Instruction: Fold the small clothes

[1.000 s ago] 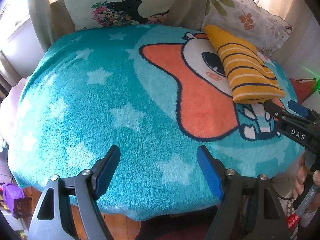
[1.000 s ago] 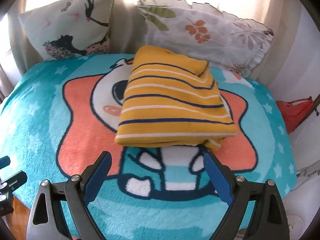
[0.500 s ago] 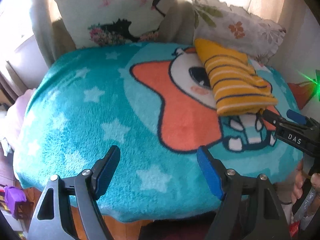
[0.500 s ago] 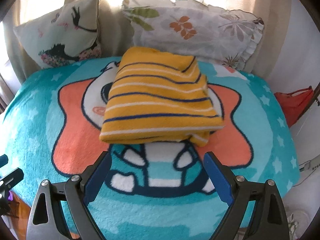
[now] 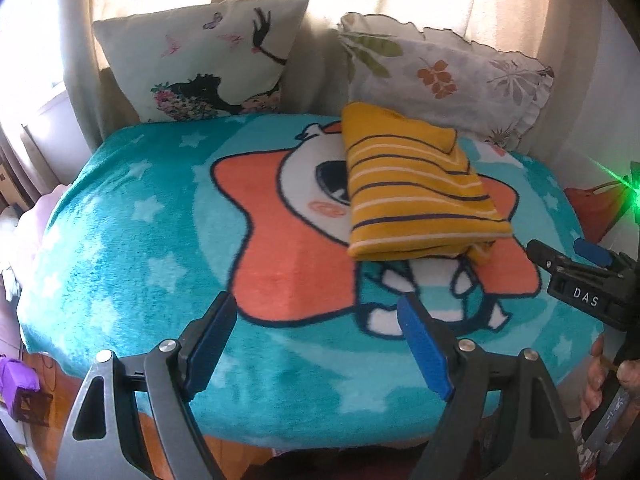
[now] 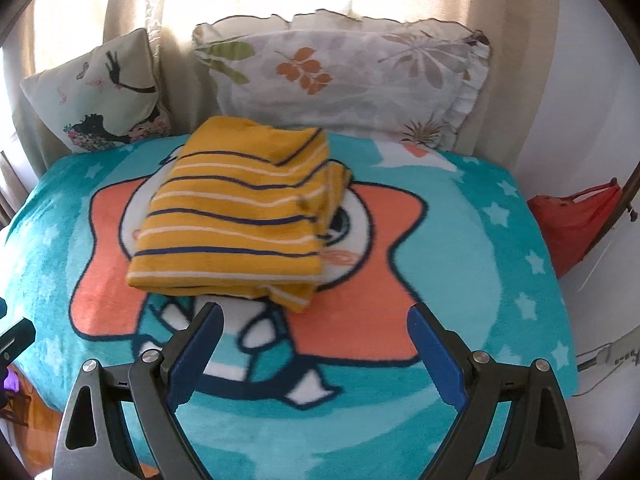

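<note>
Room: curtained window w/ strong backlight, two printed pillows (image 6: 340, 76) against it. Surface: plush teal cartoon blanket (image 5: 132, 264) over a cushioned seat, soft and grippy, so cloth likely won't slide. On its far-middle lies the yellow striped garment (image 6: 240, 216), already folded thick; prob. light, floppy, layers shift easily, so best taken at the near hem edge. Left hand-held gripper (image 5: 316, 340): jaws opening, nothing between. Right hand-held gripper (image 6: 316, 352): pads apart, empty.

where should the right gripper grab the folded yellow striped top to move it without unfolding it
Probably the near edge of the yellow striped top, from the front with the right gripper. There the layers stack into one thick edge and the open jaws already face it. The right side looks looser, with a flap sticking out.
</note>
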`<state>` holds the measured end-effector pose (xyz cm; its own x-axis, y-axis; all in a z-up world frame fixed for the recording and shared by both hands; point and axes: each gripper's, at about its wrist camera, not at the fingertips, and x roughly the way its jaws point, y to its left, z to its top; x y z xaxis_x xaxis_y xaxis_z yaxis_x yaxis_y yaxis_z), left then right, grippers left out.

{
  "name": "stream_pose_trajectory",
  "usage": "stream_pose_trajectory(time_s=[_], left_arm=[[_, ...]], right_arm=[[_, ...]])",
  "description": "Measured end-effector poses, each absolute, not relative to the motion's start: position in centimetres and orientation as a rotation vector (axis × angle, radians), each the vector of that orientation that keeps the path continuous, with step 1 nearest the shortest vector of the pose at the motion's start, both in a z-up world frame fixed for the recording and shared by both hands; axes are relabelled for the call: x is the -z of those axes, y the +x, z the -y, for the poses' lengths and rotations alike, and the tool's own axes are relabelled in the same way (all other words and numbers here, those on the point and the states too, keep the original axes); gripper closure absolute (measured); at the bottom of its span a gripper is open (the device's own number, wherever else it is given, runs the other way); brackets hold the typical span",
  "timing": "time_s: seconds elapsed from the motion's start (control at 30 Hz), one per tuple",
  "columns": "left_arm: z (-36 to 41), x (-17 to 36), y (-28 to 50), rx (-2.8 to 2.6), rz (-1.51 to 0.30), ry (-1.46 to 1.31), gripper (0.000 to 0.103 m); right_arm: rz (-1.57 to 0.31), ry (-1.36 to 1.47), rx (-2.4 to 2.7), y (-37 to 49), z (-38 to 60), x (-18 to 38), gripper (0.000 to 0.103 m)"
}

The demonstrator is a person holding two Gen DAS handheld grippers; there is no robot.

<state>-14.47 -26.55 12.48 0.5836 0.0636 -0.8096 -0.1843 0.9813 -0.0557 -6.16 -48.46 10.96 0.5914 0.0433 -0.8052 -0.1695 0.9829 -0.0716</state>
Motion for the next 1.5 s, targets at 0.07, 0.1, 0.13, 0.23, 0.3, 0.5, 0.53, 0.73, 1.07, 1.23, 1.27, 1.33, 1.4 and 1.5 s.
stream_pose_trajectory(time_s=[0.07, 0.1, 0.13, 0.23, 0.3, 0.5, 0.53, 0.73, 1.07, 1.23, 1.27, 1.33, 1.4, 1.5], left_arm=[[27.5, -12.5, -14.3, -0.151, -0.934, -0.142, 0.021], [28.0, -12.4, -14.2, -0.152, -0.934, -0.142, 0.021], [28.4, -12.4, -14.2, -0.154, -0.935, -0.142, 0.021], [29.5, -12.4, -13.9, -0.157, -0.935, -0.138, 0.021], [30.0, -12.4, -13.8, -0.160, -0.936, -0.135, 0.021], [30.8, -12.5, -13.6, -0.174, -0.935, -0.130, 0.021], [30.9, -12.6, -13.5, -0.177, -0.933, -0.128, 0.021], [31.4, -12.8, -13.3, -0.183, -0.923, -0.117, 0.021], [31.8, -13.4, -13.1, -0.178, -0.898, -0.108, 0.021], [31.8, -13.5, -13.2, -0.177, -0.893, -0.112, 0.021], [31.8, -13.5, -13.2, -0.176, -0.894, -0.111, 0.021], [31.8, -13.5, -13.2, -0.174, -0.894, -0.110, 0.021], [31.9, -13.5, -13.1, -0.175, -0.894, -0.111, 0.021], [32.0, -13.6, -13.2, -0.176, -0.889, -0.113, 0.021]], right_arm=[[-0.927, -0.149, -0.129, -6.0, 49.6, -11.0, 0.008], [-0.925, -0.151, -0.132, -5.9, 50.1, -11.0, 0.008], [-0.924, -0.152, -0.135, -5.8, 50.4, -10.9, 0.008], [-0.920, -0.151, -0.146, -5.7, 51.5, -10.9, 0.008], [-0.920, -0.150, -0.153, -5.6, 51.9, -10.8, 0.008], [-0.929, -0.134, -0.184, -5.1, 52.8, -10.4, 0.008], [-0.930, -0.131, -0.188, -5.1, 52.9, -10.4, 0.008], [-0.926, -0.120, -0.210, -4.9, 53.1, -10.4, 0.008], [-0.906, -0.122, -0.216, -4.9, 53.4, -10.7, 0.008], [-0.903, -0.122, -0.218, -4.9, 53.5, -10.8, 0.008], [-0.901, -0.125, -0.219, -5.0, 53.5, -10.9, 0.008], [-0.894, -0.131, -0.221, -5.1, 53.4, -11.0, 0.008], [-0.887, -0.141, -0.224, -5.2, 53.2, -11.2, 0.008], [-0.883, -0.150, -0.228, -5.4, 53.1, -11.2, 0.008]])
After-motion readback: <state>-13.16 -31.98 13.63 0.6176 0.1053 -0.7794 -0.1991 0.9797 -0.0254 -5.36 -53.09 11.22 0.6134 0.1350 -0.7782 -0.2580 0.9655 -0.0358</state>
